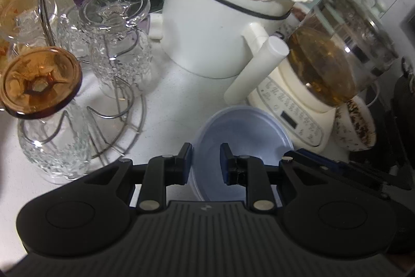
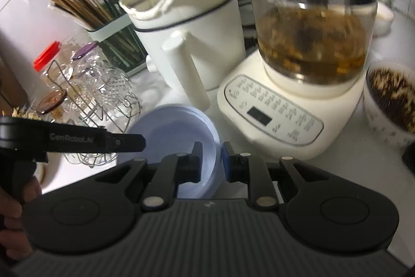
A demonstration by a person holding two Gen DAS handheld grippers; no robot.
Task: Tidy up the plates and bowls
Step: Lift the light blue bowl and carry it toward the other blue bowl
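1. The blue bowl is parked on the white counter, low in both wrist views. Taking the bowl as the clock centre, the white pot is at 12 o'clock, the kettle base at roughly 2 o'clock and the glass rack at about 10 o'clock.
2. Handling guess: it looks like thin plastic, so it's probably very light, a bit flexy and not breakable. Extra lips are seen down its right edge, so it may well be a nested stack, and the lower ones could drop off if only the top rim is pinched.
3. Smooth plastic can be expected to be slippery, so the rim is the place to grab, with one pad inside and one outside. Opposite sides are best, so it isn't tipped.
4. The left gripper is set at the bowl's 9 o'clock rim. Its jaws are only narrowly apart, with the rim between them and right against the outer pad. A sliver of gap is seen at the inner pad, so whether the rim is actually squeezed can't be told.
5. The right gripper is at the 3 o'clock rim with its jaws almost fully closed. The rim wall is sandwiched there, so it's read as clamped on the bowl.
6. Care is needed around the rack, since those glasses are the fragile bit here.
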